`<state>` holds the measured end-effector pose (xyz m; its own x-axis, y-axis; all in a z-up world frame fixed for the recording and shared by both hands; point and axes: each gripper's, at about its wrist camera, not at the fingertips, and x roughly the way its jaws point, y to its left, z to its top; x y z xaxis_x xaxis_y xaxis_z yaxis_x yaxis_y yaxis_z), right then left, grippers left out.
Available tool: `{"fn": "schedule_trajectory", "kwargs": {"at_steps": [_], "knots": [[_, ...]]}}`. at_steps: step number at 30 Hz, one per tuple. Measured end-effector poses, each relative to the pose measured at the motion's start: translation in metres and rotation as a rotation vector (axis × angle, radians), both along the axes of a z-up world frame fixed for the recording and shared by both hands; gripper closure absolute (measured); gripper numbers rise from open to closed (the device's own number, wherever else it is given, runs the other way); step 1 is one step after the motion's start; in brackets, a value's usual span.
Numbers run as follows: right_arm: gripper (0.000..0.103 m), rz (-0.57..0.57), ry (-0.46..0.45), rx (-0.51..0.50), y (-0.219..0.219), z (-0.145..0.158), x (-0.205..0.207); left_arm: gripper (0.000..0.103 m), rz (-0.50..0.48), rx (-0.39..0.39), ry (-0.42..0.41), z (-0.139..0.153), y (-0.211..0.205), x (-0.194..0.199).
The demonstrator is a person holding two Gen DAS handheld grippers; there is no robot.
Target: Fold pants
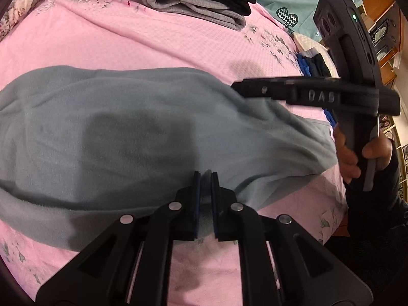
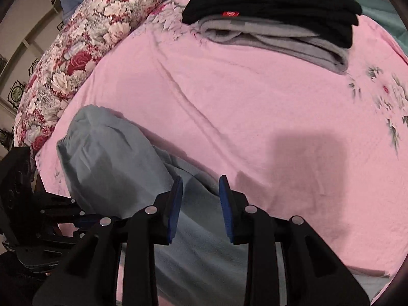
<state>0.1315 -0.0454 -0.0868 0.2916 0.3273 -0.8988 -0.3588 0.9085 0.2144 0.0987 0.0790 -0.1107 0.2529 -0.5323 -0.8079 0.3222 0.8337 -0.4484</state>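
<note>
Left hand-held gripper (image 1: 206,178) pinched, right (image 2: 201,186) agape

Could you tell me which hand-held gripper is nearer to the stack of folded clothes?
Right. The right hand-held gripper is open above the pants, closer to the stack; the left one pinches their near edge.

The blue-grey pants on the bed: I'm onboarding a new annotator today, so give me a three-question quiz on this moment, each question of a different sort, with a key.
1. True or false: the left gripper is shut on the edge of the blue-grey pants.
2. Multiple choice: the right gripper is (A) shut on the pants, (B) open over the pants, (C) holding the black garment.
3. Fill in: at the far side of the pink bedsheet, the folded black garment lies on top of a folded ____ garment.

Key: 1 true; 2 B; 3 grey.
</note>
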Motion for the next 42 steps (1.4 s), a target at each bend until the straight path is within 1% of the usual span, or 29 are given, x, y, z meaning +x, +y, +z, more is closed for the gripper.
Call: {"fn": "schedule_trajectory", "kwargs": {"at_steps": [4, 7, 9, 10, 12, 14, 17, 20, 23, 25, 28, 36, 38, 39, 40, 41, 42], "knots": [[0.073, 0.068, -0.01, -0.05, 0.015, -0.004, -0.025, 0.095, -0.017, -0.023, 0.0, -0.003, 0.0, 0.004], [0.073, 0.089, 0.043, -0.04, 0.019, -0.012, -0.031, 0.095, -0.021, -0.04, 0.002, -0.005, 0.002, 0.006], [0.073, 0.102, 0.045, -0.049, 0.023, -0.015, -0.032, 0.095, -0.023, -0.05, 0.003, -0.006, 0.002, 0.007], [0.073, 0.103, 0.048, -0.036, 0.022, -0.014, -0.029, 0.095, -0.024, -0.053, 0.002, -0.006, 0.003, 0.007], [0.073, 0.098, 0.061, 0.03, 0.018, -0.006, -0.02, 0.095, -0.023, -0.057, 0.001, -0.006, 0.004, 0.006], [0.073, 0.079, 0.038, 0.071, 0.01, 0.005, -0.011, 0.095, -0.022, -0.056, 0.0, -0.006, 0.004, 0.005], [0.073, 0.034, 0.001, 0.064, 0.001, 0.008, 0.004, 0.095, -0.026, -0.053, -0.001, -0.006, 0.003, 0.007], [0.073, 0.013, 0.009, 0.044, -0.002, -0.005, 0.014, 0.095, -0.027, -0.057, 0.001, -0.007, 0.004, 0.007], [0.073, 0.043, 0.065, 0.035, 0.005, -0.025, 0.014, 0.095, -0.03, -0.061, 0.001, -0.007, 0.005, 0.007], [0.073, 0.073, 0.063, 0.029, 0.01, -0.028, 0.01, 0.095, -0.032, -0.062, -0.001, -0.007, 0.005, 0.008], [0.073, 0.084, 0.069, 0.032, 0.012, -0.032, 0.012, 0.095, -0.032, -0.06, -0.006, -0.007, 0.004, 0.008], [0.071, 0.146, 0.058, 0.065, 0.033, -0.034, 0.034, 0.095, -0.031, -0.069, -0.009, -0.008, 0.005, 0.007], [0.072, 0.149, 0.061, 0.09, 0.033, -0.034, 0.04, 0.095, -0.032, -0.071, -0.01, -0.008, 0.006, 0.007], [0.074, 0.154, 0.059, 0.095, 0.033, -0.034, 0.04, 0.095, -0.032, -0.074, -0.011, -0.008, 0.006, 0.007], [0.087, 0.164, 0.049, 0.091, 0.034, -0.034, 0.038, 0.095, -0.032, -0.078, -0.011, -0.008, 0.007, 0.007], [0.092, 0.184, 0.039, 0.087, 0.036, -0.033, 0.034, 0.095, -0.032, -0.081, -0.011, -0.008, 0.008, 0.007], [0.092, 0.195, 0.03, 0.078, 0.039, -0.033, 0.031, 0.095, -0.033, -0.084, -0.011, -0.009, 0.008, 0.007]]}}
